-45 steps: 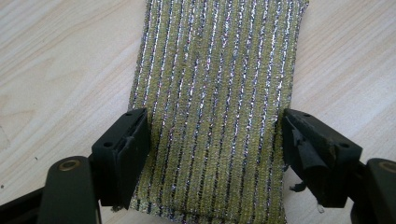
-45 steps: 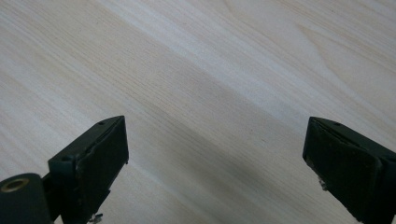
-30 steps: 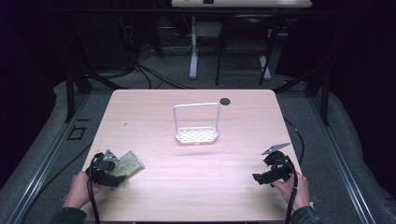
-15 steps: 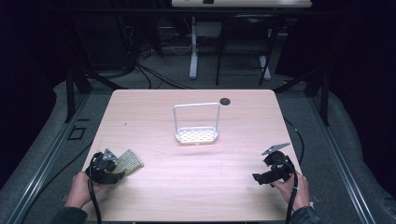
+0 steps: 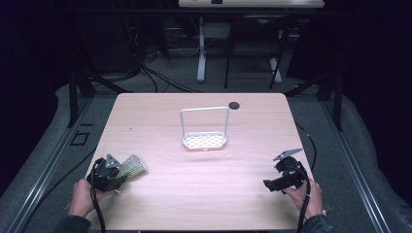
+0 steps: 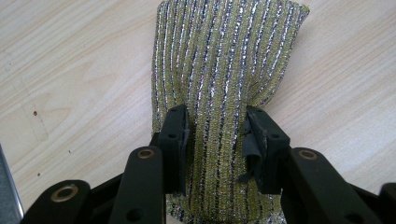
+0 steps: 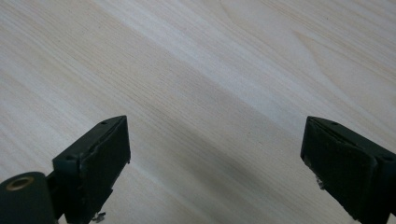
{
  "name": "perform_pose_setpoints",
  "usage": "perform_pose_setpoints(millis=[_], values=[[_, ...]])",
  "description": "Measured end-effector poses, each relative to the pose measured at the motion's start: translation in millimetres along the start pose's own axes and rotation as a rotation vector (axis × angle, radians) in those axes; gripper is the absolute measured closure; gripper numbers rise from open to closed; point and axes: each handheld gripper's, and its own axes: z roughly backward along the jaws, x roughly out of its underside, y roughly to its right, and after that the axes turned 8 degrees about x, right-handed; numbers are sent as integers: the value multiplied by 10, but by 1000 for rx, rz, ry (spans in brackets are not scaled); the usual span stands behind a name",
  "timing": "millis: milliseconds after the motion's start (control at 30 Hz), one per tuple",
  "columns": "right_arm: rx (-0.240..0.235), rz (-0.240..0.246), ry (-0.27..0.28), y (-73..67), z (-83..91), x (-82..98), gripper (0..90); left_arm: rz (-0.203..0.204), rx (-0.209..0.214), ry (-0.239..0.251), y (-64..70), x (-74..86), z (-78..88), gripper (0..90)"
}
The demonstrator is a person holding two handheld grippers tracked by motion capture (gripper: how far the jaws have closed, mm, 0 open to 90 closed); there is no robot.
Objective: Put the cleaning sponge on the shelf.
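Jaws of the left gripper [image 6: 215,140] have just been closing and now pinch a gold-and-silver striped scouring pad [image 6: 224,79] from both sides, its knitted fabric bunched in between the two black pads and fanning wider beyond their tips. Beneath them spreads the table [image 5: 160,121], pale wood grain, the largest thing in the scene, and the pad's far end lies flat on it ahead of the jaws. Seen from the high view, the left gripper [image 5: 108,174] sits at the near left corner of the table in the person's left hand [image 5: 83,196], the pad [image 5: 131,166] sticking out just past its tips towards the middle. Farther ahead of those tips, well apart from them, stands a white rack [image 5: 204,130] with a tall wire loop and a perforated base, and beyond it a small dark round hole [image 5: 234,105] near the table's far edge. At the near right corner the right hand [image 5: 306,194] holds the right gripper [image 5: 286,177], whose jaws stand wide apart in the right gripper view [image 7: 215,158], bare wood between them and ahead of them
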Motion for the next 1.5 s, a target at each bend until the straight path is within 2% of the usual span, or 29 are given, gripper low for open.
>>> perform_pose_setpoints(millis=[500,700,967,1167,1500], values=[[3,0,0,1,2,1,76,-7,-12,38,154,-78,123,623],[5,5,-5,3,-1,1,76,-5,-1,55,208,-108,154,622],[3,3,-2,4,0,-1,76,-24,14,73,315,-168,163,618],[3,2,3,4,-2,0,76,-18,20,87,367,-194,175,616],[4,13,-4,-5,-4,-7,78,-49,44,102,514,-291,162,614]])
